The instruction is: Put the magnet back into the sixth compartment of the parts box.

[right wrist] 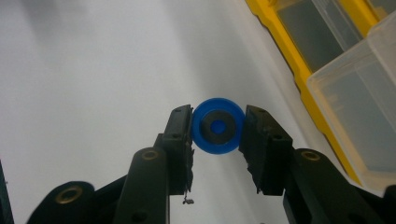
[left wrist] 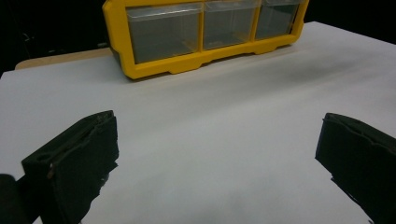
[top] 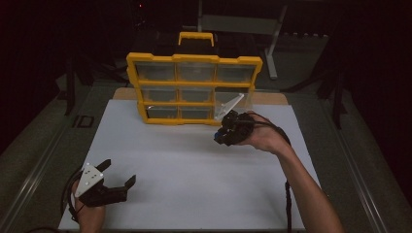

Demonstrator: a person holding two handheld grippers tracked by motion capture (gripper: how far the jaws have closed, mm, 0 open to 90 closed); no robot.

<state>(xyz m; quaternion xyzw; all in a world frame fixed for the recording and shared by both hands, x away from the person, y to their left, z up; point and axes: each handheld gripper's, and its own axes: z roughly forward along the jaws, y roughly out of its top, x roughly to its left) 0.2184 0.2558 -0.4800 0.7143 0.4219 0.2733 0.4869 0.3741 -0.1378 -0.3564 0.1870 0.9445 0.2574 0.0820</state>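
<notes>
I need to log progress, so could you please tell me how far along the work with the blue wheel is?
Done: the right gripper has the blue wheel clamped between its jaws, and one clear drawer of the yellow organizer stands pulled out. In hand: the wheel is held beside that drawer. Left: probably dropping it in. The left gripper waits open.

So there's a big white sheet [top: 194, 165] covering most of the tabletop, with a strip of tan wooden board [top: 272, 98] peeking out behind it. Around that, a dull grey surface [top: 43, 145] with a metal rail along the left edge. Way at the back, a pale grey metal frame [top: 243, 24] sits in the dark. Pretty dim room overall.
</notes>
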